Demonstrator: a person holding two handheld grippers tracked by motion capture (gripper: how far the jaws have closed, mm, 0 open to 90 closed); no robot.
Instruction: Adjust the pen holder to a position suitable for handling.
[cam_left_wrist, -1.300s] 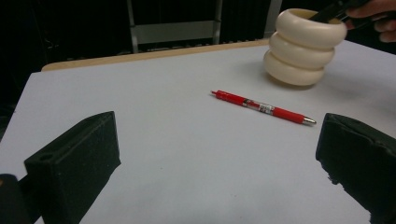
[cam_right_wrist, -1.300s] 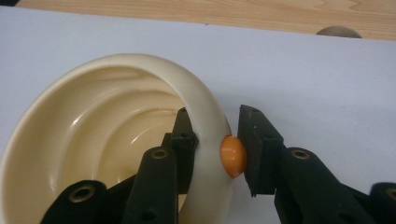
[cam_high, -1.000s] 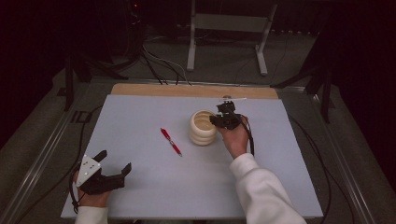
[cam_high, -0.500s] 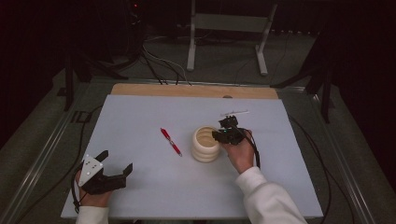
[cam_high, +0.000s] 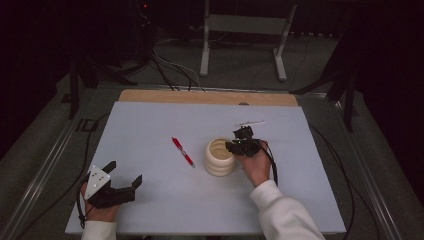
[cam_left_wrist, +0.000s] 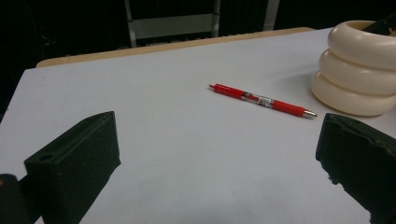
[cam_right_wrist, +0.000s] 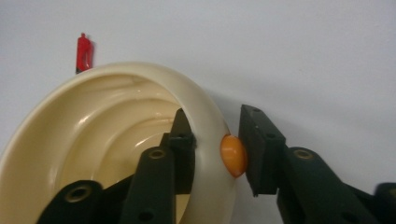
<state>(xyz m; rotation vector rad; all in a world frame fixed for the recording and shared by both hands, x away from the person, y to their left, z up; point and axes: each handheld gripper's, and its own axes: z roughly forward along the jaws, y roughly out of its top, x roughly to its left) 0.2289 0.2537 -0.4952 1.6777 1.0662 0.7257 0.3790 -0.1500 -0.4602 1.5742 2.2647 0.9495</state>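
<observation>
A cream ribbed cup (cam_high: 219, 159) stands on the white table (cam_high: 150, 125), right of centre. My right gripper (cam_high: 234, 146) reaches over its rim from the right. One jaw is inside the cup (cam_right_wrist: 93, 140) and the other, with an orange pad (cam_right_wrist: 233, 156), is just outside. The right gripper (cam_right_wrist: 217, 135) has just been opening, and the cup's wall stands loosely between its jaws. A red pen (cam_high: 183, 151) lies to the left of the cup. My left gripper (cam_high: 124, 172) rests open at the near left corner. The left gripper (cam_left_wrist: 217, 126) looks toward the pen (cam_left_wrist: 264, 100) and the cup (cam_left_wrist: 359, 70).
A wooden strip (cam_high: 200, 96) runs along the table's far edge. Beyond it stand a metal stand (cam_high: 245, 30) and cables on the floor. Rails flank the table on both sides.
My right gripper has brought the cup toward the near side of the table and set it down. The left gripper and the pen have not moved.
</observation>
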